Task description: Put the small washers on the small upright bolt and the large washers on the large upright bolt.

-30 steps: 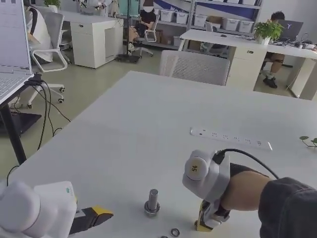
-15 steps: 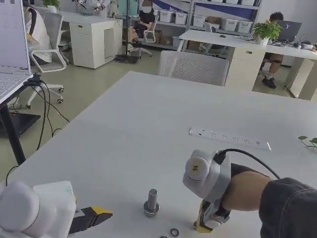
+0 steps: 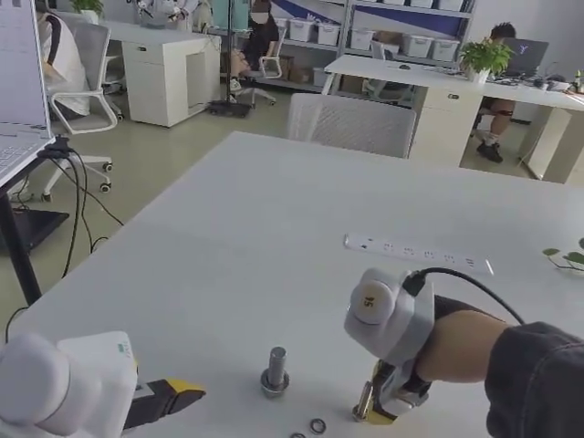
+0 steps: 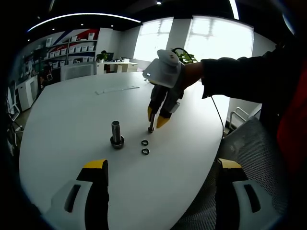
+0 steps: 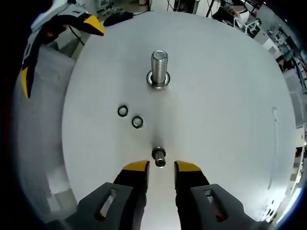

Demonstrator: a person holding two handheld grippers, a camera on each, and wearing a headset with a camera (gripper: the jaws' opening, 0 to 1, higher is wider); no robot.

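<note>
The large upright bolt (image 3: 275,370) (image 4: 116,133) (image 5: 159,68) stands on the white table (image 3: 274,237) on a wide base. Two small washers (image 3: 318,425) (image 4: 144,142) (image 5: 123,110) lie flat beside it, close together. The small bolt (image 3: 363,400) (image 4: 151,125) (image 5: 159,155) stands upright just ahead of my right gripper (image 3: 374,411) (image 4: 157,119) (image 5: 161,166), whose jaws point down at it with a narrow gap and do not touch it. My left gripper (image 3: 173,399) (image 4: 163,165) (image 5: 57,38) hovers near the table's front left, jaws spread wide and holding nothing.
A white power strip (image 3: 418,255) lies further back on the table. Plant leaves (image 3: 568,258) poke in at the right edge. A mesh chair (image 3: 351,123) stands behind the far edge, and a laptop stand with cables (image 3: 36,155) is off to the left.
My right gripper has lifted slightly up and right, and the small bolt now shows standing beside its tips. The left gripper has hardly moved.
</note>
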